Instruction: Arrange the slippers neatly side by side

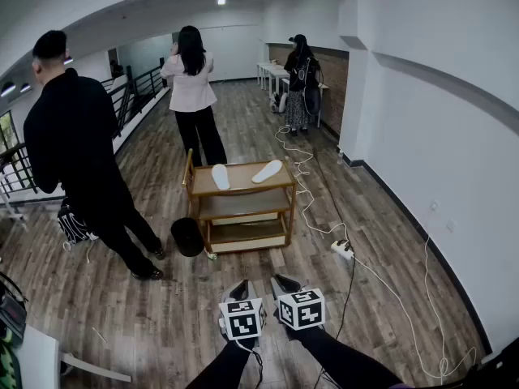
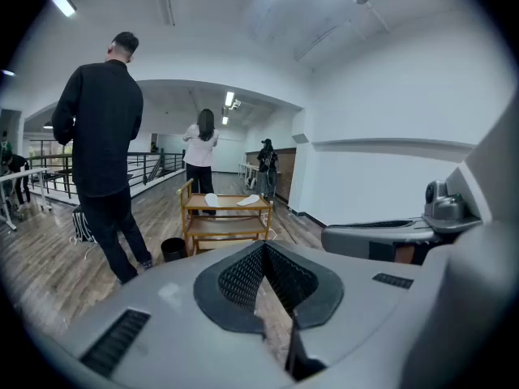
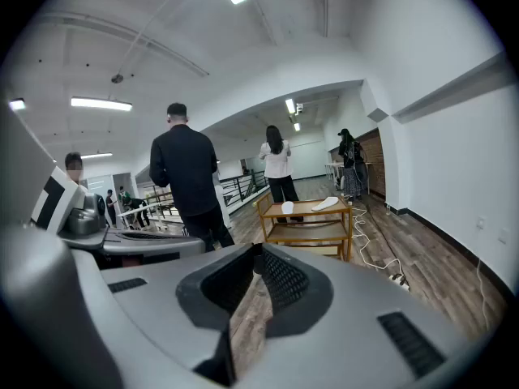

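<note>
The two slippers, one (image 1: 220, 176) and the other (image 1: 267, 171), lie apart at different angles on the top shelf of the wooden cart (image 1: 243, 188), well ahead of you. Your left tongs (image 1: 241, 286) and right tongs (image 1: 284, 282) hang low over the floor, side by side, tips together, gripping nothing. A black bin (image 1: 187, 237) stands beside the cart.

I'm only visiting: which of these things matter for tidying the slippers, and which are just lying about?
For the job:
left white slipper, right white slipper, the wooden cart under them, left gripper, right gripper.

Just lying about:
black bin beside the cart, power strip on the floor.
</note>
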`<state>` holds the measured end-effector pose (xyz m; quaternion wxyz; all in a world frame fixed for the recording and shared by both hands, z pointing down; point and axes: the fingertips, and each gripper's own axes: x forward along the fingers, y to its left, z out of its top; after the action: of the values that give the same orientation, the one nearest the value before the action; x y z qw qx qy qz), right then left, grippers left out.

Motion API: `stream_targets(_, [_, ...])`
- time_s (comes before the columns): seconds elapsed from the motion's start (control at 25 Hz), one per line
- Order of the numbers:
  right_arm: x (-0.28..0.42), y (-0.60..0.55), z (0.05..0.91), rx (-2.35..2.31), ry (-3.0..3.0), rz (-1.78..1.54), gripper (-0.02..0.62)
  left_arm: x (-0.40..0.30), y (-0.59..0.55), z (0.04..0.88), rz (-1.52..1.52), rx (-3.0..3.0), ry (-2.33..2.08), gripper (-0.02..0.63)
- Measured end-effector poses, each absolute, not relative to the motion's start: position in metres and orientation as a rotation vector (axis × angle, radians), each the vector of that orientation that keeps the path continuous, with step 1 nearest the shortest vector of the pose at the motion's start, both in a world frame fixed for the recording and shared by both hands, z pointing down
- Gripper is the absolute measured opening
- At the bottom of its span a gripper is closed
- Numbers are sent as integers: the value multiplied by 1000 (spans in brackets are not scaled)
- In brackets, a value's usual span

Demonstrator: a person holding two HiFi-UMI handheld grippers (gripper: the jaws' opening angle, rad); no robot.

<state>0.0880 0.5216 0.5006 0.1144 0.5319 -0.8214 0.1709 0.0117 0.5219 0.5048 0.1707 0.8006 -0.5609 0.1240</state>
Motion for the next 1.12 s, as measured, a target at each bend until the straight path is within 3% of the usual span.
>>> stream_targets(1.12, [74,522,497,1608,-2411,474,31,-11,532,513,350,2253,-1579,-2])
